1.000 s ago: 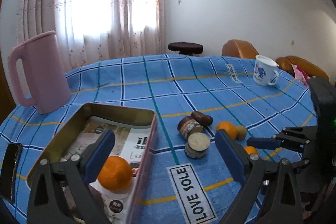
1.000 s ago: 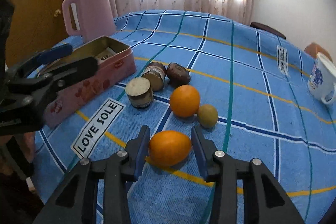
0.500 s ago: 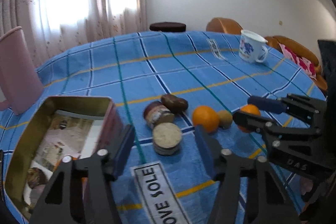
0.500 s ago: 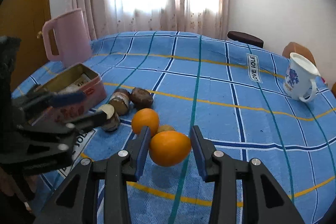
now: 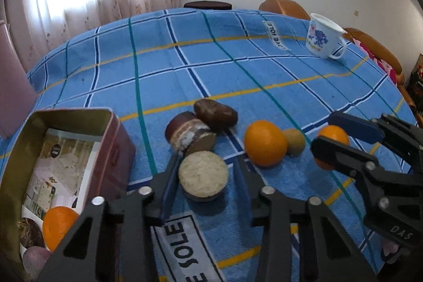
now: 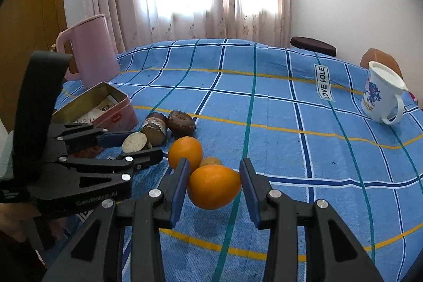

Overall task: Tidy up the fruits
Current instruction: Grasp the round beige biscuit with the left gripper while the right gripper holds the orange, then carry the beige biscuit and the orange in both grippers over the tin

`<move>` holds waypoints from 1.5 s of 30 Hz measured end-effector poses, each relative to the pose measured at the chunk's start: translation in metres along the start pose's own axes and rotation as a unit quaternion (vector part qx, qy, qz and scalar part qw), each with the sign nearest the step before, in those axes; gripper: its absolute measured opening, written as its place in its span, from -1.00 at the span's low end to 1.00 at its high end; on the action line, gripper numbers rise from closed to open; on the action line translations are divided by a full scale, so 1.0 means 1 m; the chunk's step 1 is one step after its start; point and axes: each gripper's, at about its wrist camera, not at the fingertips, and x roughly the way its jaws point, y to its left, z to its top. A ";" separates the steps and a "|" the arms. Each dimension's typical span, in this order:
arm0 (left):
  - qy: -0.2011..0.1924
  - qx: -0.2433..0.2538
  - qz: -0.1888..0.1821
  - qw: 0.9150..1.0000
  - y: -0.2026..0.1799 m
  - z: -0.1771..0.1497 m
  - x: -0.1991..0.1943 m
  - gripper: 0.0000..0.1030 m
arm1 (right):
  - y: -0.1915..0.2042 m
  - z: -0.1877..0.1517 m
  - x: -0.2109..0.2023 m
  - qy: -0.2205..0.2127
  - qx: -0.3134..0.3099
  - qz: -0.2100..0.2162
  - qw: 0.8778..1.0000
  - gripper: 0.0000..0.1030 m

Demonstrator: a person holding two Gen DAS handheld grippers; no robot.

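Right gripper (image 6: 214,186) is clamped on an oval orange (image 6: 213,186), held just above the blue checked tablecloth (image 6: 277,128). Left gripper (image 5: 205,177) stands with jaws apart, straddling a round pale-topped cake (image 5: 203,179) without touching it. Beside that cake on the cloth: a second orange (image 5: 265,142) and a small brown fruit (image 5: 294,141) touching it. The pink tin (image 5: 116,147), left of the cake, contains another orange (image 5: 56,225).

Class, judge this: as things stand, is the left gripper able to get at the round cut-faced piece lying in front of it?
Probably yes: the left gripper is open around the round cut-faced piece, with nothing between.
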 end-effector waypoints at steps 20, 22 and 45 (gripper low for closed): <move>-0.103 0.005 -0.023 0.994 -0.003 -0.007 -0.042 -0.30 | 0.005 -0.004 -0.027 -0.068 -0.013 0.010 0.998 -0.20; -0.113 0.004 -0.020 0.993 -0.003 -0.008 -0.045 -0.30 | 0.006 -0.004 -0.030 -0.075 -0.016 0.009 0.997 -0.20; -0.185 -0.004 0.011 0.983 -0.003 -0.021 -0.073 -0.30 | 0.009 -0.009 -0.048 -0.133 -0.022 0.008 0.991 -0.20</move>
